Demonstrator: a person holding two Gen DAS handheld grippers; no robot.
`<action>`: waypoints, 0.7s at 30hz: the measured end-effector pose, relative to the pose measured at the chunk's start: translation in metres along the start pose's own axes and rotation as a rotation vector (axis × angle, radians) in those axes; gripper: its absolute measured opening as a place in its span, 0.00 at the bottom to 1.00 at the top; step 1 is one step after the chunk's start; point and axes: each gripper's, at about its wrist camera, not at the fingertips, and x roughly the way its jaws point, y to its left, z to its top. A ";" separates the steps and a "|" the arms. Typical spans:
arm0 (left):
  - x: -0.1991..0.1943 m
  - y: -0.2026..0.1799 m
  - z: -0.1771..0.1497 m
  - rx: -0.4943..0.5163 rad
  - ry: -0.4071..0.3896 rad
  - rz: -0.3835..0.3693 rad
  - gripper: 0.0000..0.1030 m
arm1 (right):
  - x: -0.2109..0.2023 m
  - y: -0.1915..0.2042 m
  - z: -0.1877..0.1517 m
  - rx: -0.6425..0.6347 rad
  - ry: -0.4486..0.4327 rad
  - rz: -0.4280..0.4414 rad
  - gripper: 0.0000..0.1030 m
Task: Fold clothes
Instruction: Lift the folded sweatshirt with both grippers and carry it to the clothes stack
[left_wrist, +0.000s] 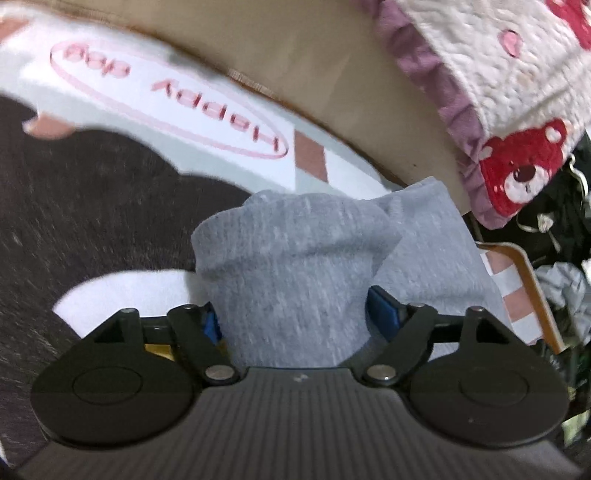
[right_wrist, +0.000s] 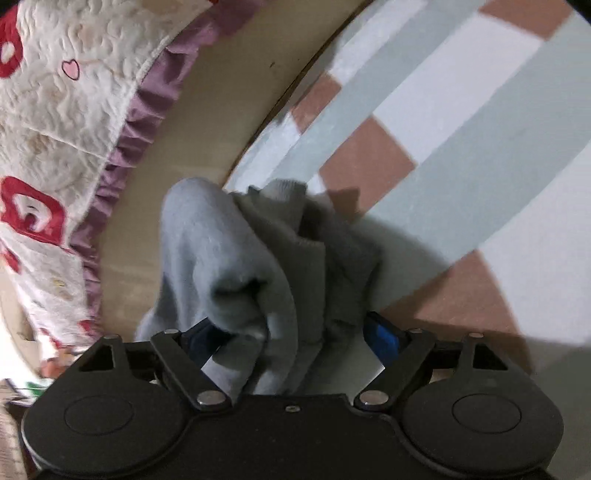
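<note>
Bunching between the blue pads of the left gripper (left_wrist: 293, 317), a grey garment (left_wrist: 295, 258) fills the narrow gap; the jaws are closed on its cloth. The right gripper (right_wrist: 291, 336) is likewise clamped on a thick fold of the same grey cloth, which hangs over the checked mat (right_wrist: 461, 129) near that mat's edge. Beyond the edge runs a tan board (right_wrist: 207, 122), with a frilled quilt (right_wrist: 74, 122) above it. Pink lettering (left_wrist: 173, 99) marks the mat's far part.

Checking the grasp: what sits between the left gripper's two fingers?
Grey garment bunched between the left gripper fingers, in the left wrist view.
</note>
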 end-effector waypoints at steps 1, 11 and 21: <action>-0.002 0.000 0.001 0.002 0.006 -0.004 0.72 | 0.002 -0.003 -0.001 0.010 0.007 0.021 0.86; -0.086 -0.041 0.004 0.204 -0.079 -0.034 0.41 | -0.013 0.058 -0.015 -0.209 -0.203 0.125 0.60; -0.249 -0.035 -0.009 0.277 -0.244 0.023 0.41 | -0.036 0.170 -0.068 -0.427 -0.149 0.313 0.58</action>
